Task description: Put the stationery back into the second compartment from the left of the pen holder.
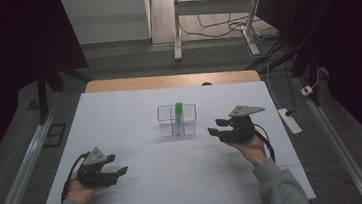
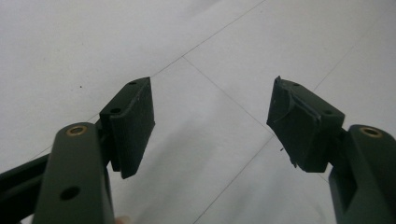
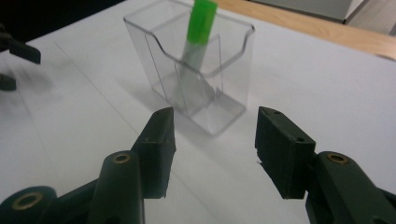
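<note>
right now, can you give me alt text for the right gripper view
A clear plastic holder with a green-capped marker standing tilted inside sits on a white table. The right tool points at it from just short, jaws open and empty.

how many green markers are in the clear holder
1: a green marker stands tilted in the clear holder at the middle of the white table. No other shows through the clear walls.

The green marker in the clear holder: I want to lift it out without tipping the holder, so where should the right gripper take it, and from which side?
Grip the green marker by its cap end, which rises above the clear holder rim. Come from above, since the walls enclose the lower barrel. It leans, so tilt the open right gripper to match, probably.
</note>
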A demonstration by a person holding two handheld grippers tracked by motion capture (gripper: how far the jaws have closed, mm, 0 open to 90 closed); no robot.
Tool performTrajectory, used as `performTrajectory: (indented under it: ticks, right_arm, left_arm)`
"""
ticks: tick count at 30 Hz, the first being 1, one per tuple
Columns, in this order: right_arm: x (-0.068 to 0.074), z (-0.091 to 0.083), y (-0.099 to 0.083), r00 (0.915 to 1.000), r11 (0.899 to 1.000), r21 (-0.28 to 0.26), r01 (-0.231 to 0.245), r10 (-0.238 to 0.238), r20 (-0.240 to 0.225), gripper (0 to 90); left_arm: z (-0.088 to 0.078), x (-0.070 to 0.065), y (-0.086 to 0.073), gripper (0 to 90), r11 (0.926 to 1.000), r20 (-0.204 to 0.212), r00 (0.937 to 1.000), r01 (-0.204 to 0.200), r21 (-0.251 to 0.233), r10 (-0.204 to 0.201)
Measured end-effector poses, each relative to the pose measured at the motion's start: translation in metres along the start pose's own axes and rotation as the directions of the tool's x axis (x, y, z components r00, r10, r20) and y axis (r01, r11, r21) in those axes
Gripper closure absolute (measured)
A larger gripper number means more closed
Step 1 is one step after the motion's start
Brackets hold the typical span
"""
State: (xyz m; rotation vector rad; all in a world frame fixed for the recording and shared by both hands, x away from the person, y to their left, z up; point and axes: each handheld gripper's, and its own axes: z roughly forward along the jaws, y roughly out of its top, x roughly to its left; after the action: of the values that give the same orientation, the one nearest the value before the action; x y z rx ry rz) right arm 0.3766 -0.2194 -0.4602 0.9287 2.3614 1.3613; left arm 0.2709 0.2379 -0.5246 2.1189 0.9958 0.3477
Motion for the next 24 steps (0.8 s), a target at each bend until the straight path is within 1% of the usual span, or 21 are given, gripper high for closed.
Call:
performTrajectory:
  ticks: [8,10,13,14,19,24]
  right_arm:
    - [-0.008,-0.021,-0.029,0.9996,0.999,0.04,-0.016,0.015,0.022,46.5]
    - [-0.01,-0.025,-0.035,0.9997,0.998,0.059,-0.009,0.007,0.025,45.7]
    - [-0.011,-0.031,-0.044,0.9997,0.997,0.074,-0.005,0.003,0.024,45.4]
    - [-0.011,-0.033,-0.046,0.9995,0.997,0.083,-0.001,-0.001,0.03,45.3]
    - [-0.014,-0.04,-0.057,0.9996,0.995,0.104,0.004,-0.007,0.028,45.2]
    - [-0.015,-0.041,-0.061,0.9996,0.994,0.107,0.004,-0.007,0.029,44.5]
  left_arm:
    - [0.0,-0.001,0.002,31.4,1.0,0.002,1.0,-0.001,-0.003,0.001]
    - [0.0,-0.001,0.002,31.4,1.0,0.002,1.0,0.0,-0.005,0.0]
    - [0.001,-0.001,0.003,31.4,1.0,0.002,1.0,0.0,-0.007,0.0]
    - [0.001,-0.001,0.003,31.4,1.0,0.002,1.0,0.001,-0.009,-0.001]
    - [0.001,-0.001,0.004,31.4,0.9999,0.003,1.0,-0.001,-0.01,0.001]
    - [0.001,-0.002,0.004,31.4,0.9999,0.003,1.0,-0.002,-0.012,0.002]
